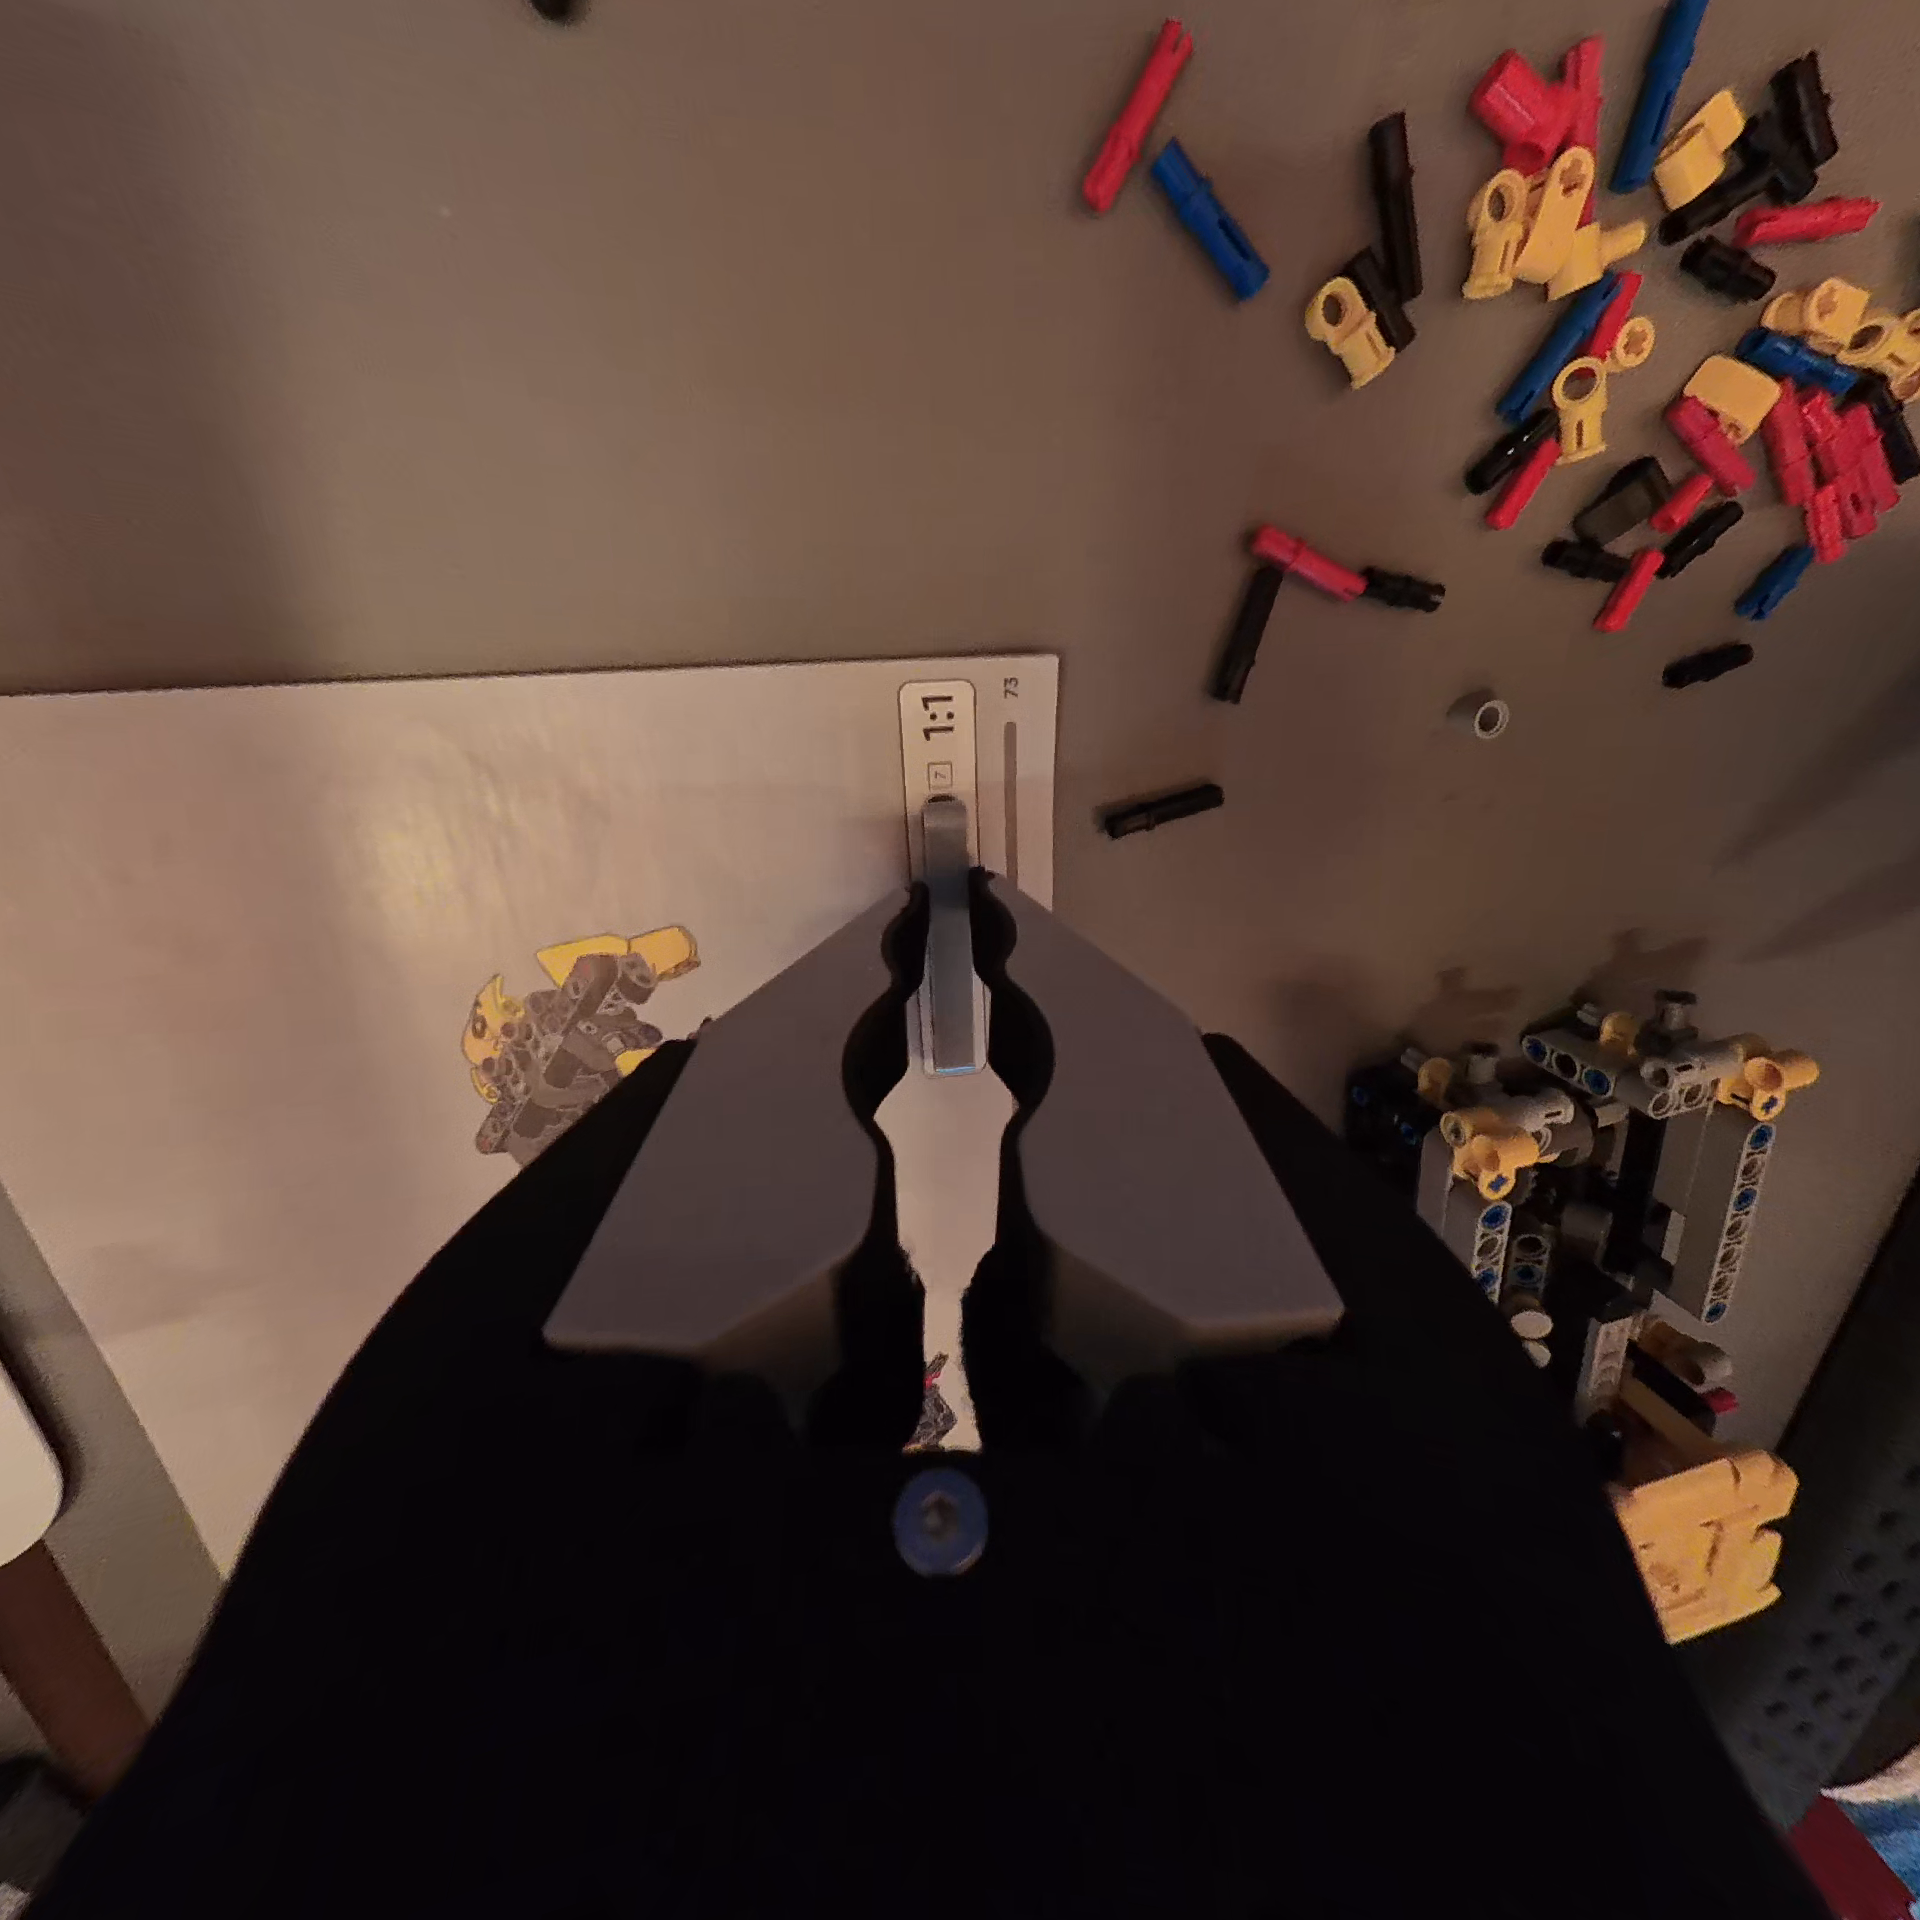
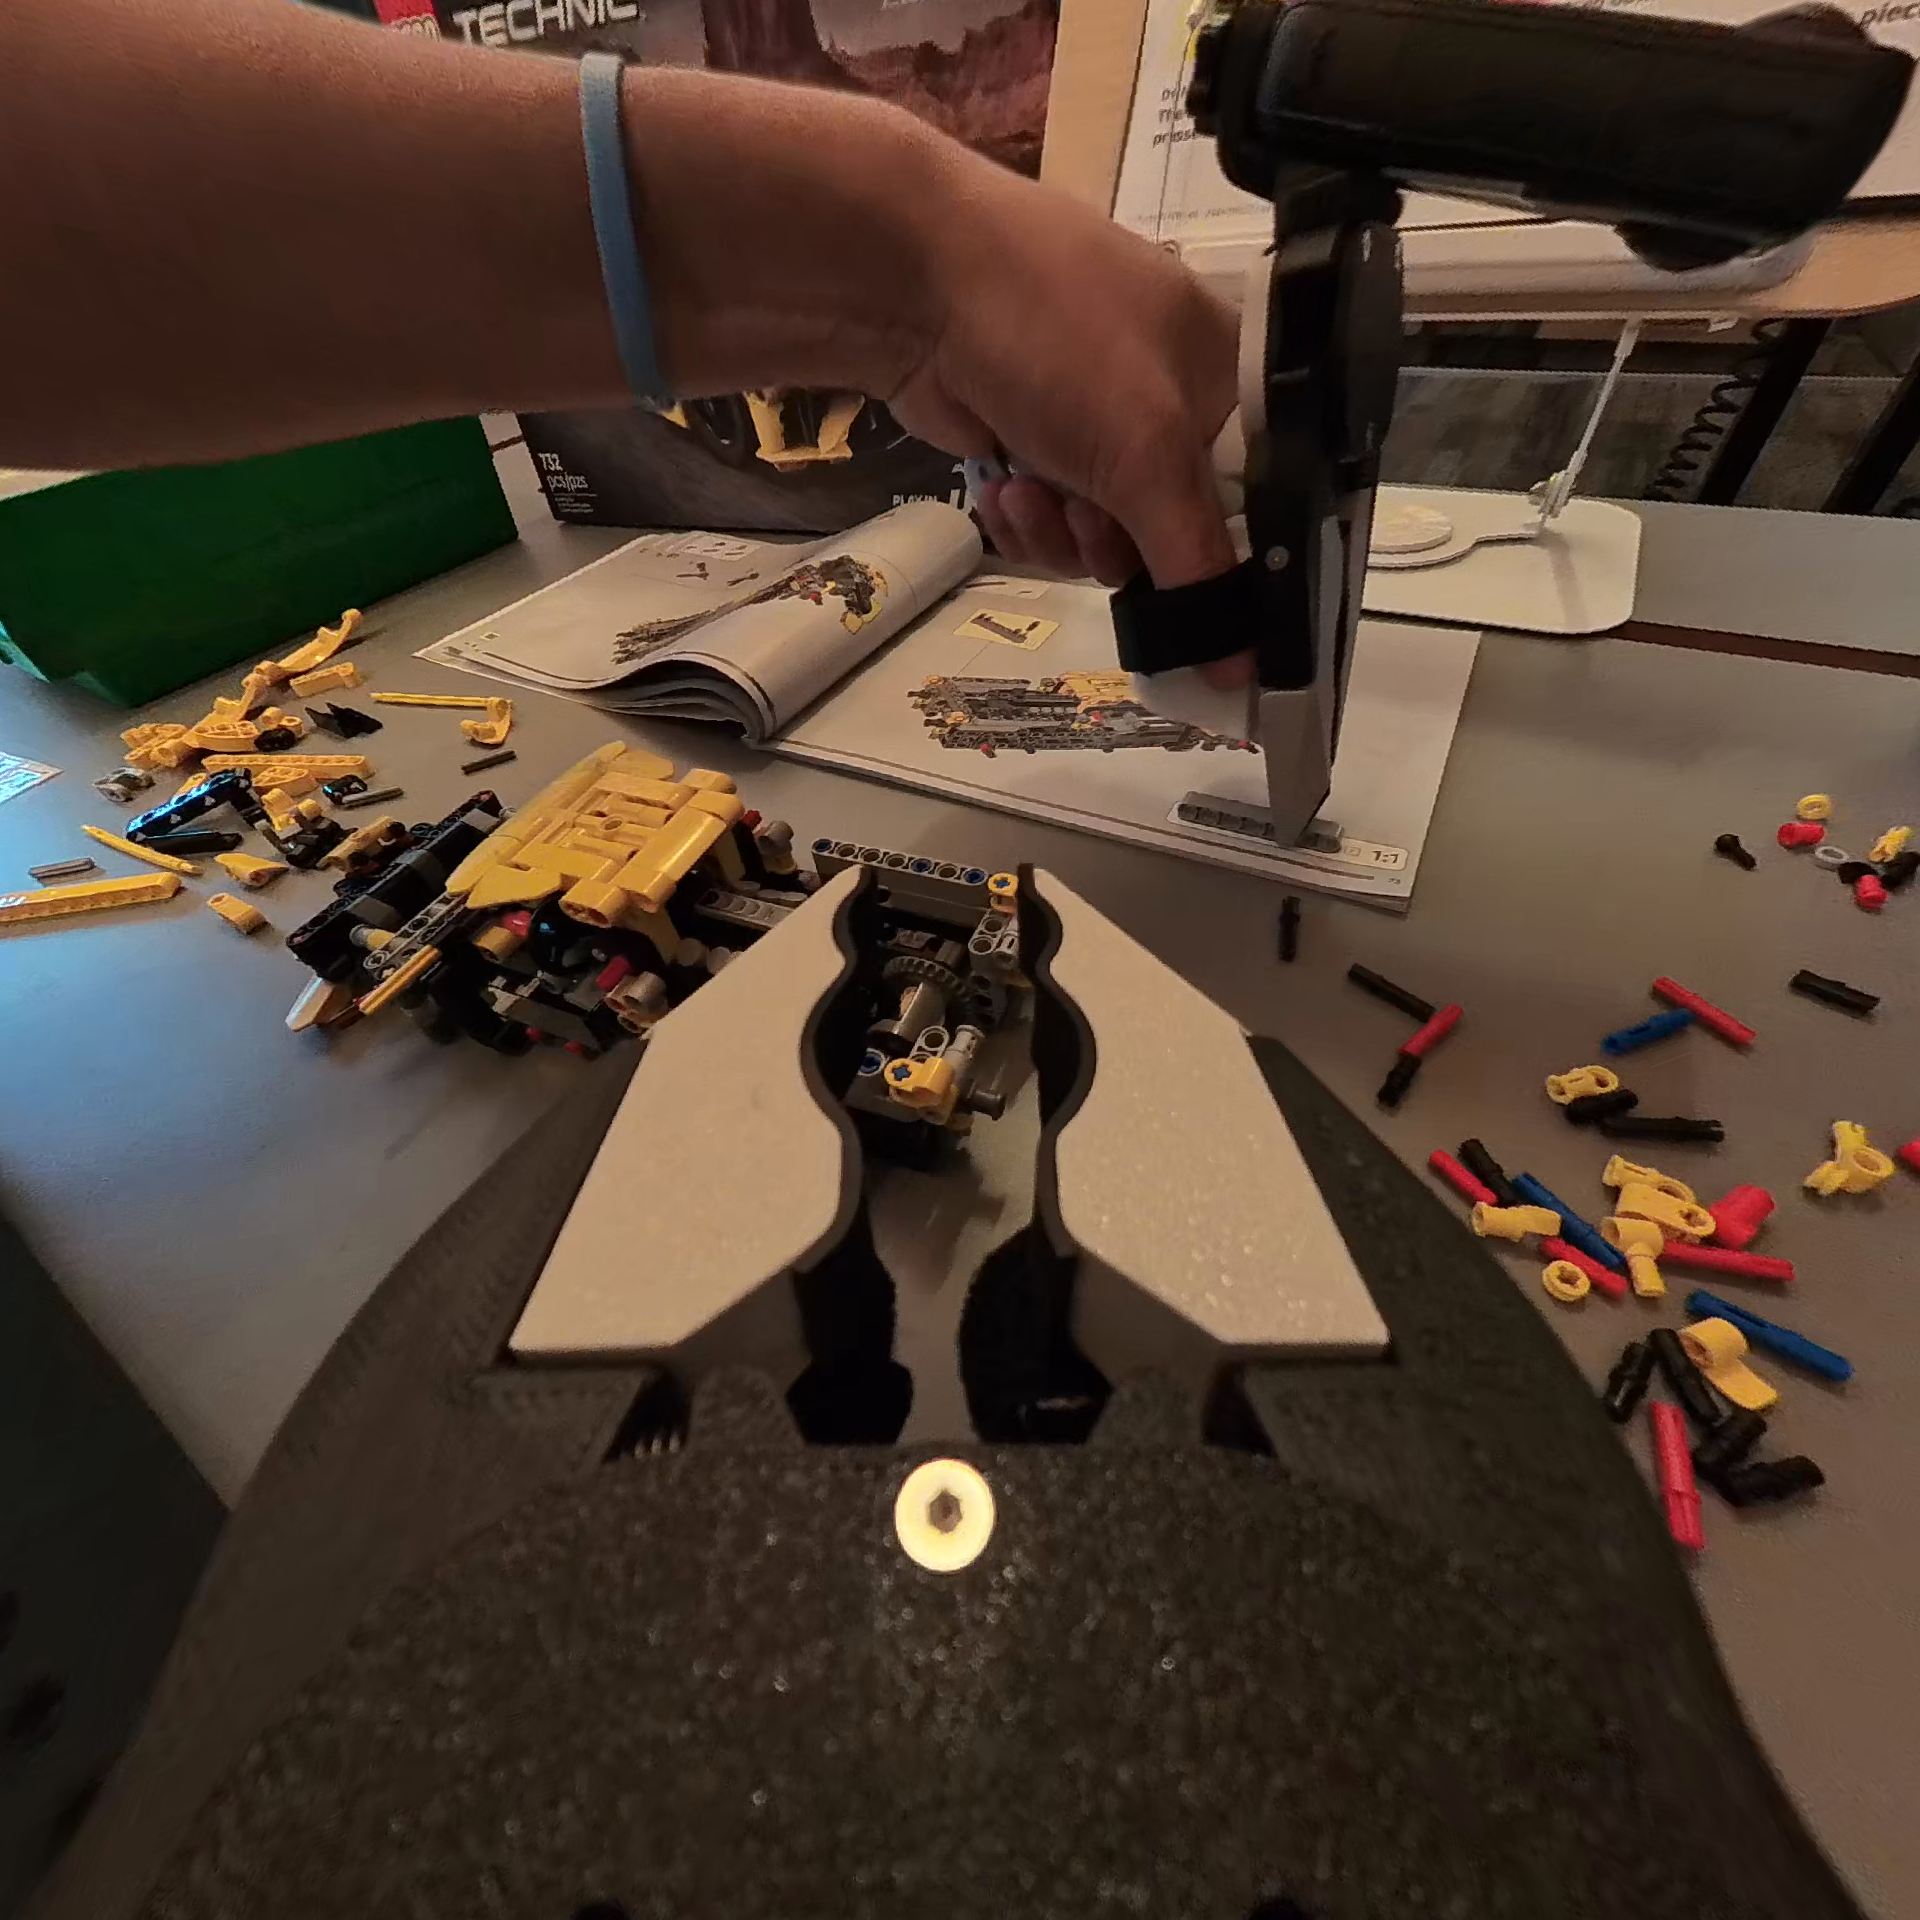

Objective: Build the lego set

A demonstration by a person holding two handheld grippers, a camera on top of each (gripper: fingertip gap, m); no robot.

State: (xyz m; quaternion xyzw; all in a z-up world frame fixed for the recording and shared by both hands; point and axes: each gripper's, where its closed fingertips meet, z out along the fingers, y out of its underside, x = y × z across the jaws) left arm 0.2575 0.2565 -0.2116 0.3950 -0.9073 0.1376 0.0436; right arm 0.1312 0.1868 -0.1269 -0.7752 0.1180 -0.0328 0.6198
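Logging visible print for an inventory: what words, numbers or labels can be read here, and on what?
I don't quote writing; it stands here.
Instruction booklet: print at the page corner, beside the grey beam.
Dark set box: front print.
White sheet behind: blurred.

A grey table (image 2: 1558, 727) is carrying everything. An open manual (image 2: 1039, 665) is lying ahead of the right gripper (image 2: 943, 914), and the half-built yellow and black model (image 2: 582, 883) is sitting just ahead and to its left. Loose yellow and black parts (image 2: 239, 748) are lying farther left, with a green box (image 2: 239, 540) beyond them. Red, blue, black and yellow pins (image 2: 1662, 1247) are lying scattered to the gripper's right. A lego box (image 2: 727, 457) and a white stand (image 2: 1507, 561) are standing beyond the manual.
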